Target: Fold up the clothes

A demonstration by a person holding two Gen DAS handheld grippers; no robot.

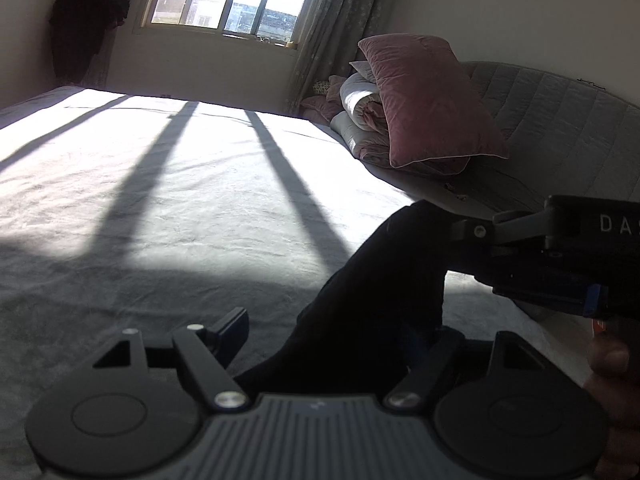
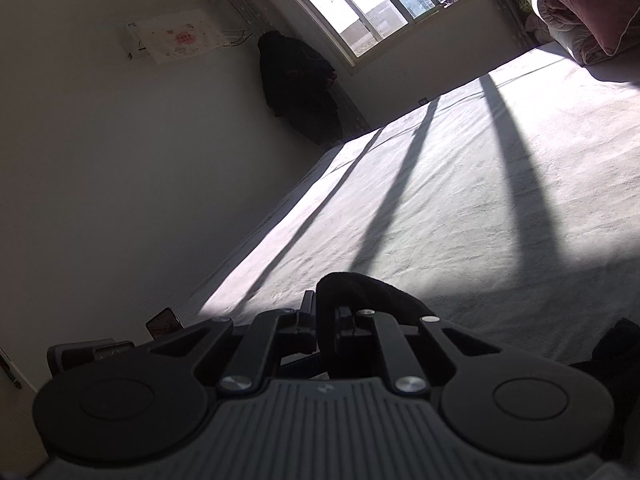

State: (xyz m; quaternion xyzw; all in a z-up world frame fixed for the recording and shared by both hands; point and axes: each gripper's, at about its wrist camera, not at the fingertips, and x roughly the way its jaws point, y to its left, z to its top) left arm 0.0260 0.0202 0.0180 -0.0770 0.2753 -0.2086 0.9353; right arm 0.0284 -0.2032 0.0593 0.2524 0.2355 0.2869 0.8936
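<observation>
The black garment (image 1: 372,300) hangs in a dark, bunched strip above the near edge of the bed (image 1: 160,184), strung between your two tools rather than lying flat. In the right wrist view a fold of it (image 2: 360,292) loops up over the tips of your right gripper (image 2: 326,332), whose jaws are pinched tight on the cloth. Your left gripper (image 1: 340,344) has the lower part of the cloth running between its jaws, which stand partly apart; the right-hand finger is lost in the dark fabric, so you cannot tell whether the pads actually press on it.

As for progress, I judge you are at the very start: no neat fold shows, and nothing is spread on the sheet. What is left is nearly everything: get a sure hold with the left, lay the garment out flat on the sunlit sheet, then fold it.

Beyond it, a pink pillow (image 1: 428,100) leans on rolled bedding at the headboard, well apart from your work.
</observation>
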